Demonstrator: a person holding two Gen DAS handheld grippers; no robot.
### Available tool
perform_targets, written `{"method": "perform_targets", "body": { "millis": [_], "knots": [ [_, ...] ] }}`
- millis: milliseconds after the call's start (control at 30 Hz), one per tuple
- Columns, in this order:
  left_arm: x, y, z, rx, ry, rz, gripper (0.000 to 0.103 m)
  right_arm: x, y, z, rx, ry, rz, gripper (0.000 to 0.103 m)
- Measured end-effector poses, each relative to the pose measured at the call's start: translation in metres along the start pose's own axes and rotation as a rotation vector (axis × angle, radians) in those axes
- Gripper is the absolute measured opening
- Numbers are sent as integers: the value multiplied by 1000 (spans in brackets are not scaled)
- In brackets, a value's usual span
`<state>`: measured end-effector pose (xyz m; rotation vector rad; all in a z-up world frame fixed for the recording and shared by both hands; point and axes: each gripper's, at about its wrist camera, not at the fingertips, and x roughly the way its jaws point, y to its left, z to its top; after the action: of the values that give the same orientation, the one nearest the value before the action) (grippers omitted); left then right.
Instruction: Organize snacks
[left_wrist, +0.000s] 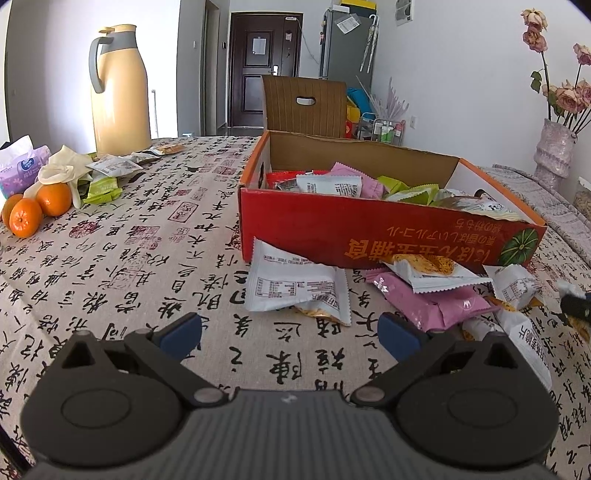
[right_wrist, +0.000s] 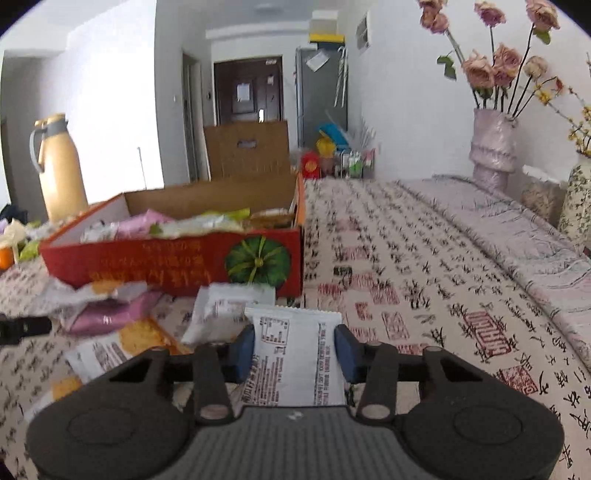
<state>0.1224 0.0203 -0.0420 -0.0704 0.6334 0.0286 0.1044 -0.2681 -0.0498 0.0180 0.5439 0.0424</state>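
Calligraphy-print tablecloth (left_wrist: 129, 258), red box (left_wrist: 369, 229) with Japanese lettering, right gripper (right_wrist: 294, 349) clamping white snack packet (right_wrist: 295, 354)

Upside-down Japanese lettering on the red box (left_wrist: 332, 225).

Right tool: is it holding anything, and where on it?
Yes. The right tool is shut on a white snack packet, its blue pads pressing the packet's two side edges. The left tool holds nothing.
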Motion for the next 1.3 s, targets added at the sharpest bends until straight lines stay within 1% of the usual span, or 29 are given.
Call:
{"method": "perform_targets", "body": {
  "millis": [167, 333, 533, 733, 800, 900, 1100, 1200, 1300],
  "knots": [
    [0, 0, 0, -2, 1, 8, 103, 1, 6, 5, 2, -49, -7, 45],
    [-2, 0, 7, 10, 24, 20, 103, 8, 5, 1, 11, -60, -25, 45],
    [4, -5, 25, 59, 46, 95, 103, 8, -3, 0, 55, -69, -8, 45],
    [18, -13, 43, 89, 61, 110, 103, 7, -6, -2, 80, -74, 8, 45],
    [27, -14, 45, 77, 71, 122, 103, 7, -7, -2, 84, -71, 13, 45],
    [38, -16, 44, 67, 91, 119, 103, 8, -8, -2, 93, -69, 19, 45],
    [51, -17, 39, 65, 101, 104, 103, 9, -9, -2, 101, -65, 28, 45],
    [56, -15, 36, 43, 102, 81, 103, 9, -9, -2, 103, -63, 32, 45],
    [60, -17, 33, 52, 109, 76, 103, 11, -9, -2, 105, -53, 29, 45]
  ]
}}
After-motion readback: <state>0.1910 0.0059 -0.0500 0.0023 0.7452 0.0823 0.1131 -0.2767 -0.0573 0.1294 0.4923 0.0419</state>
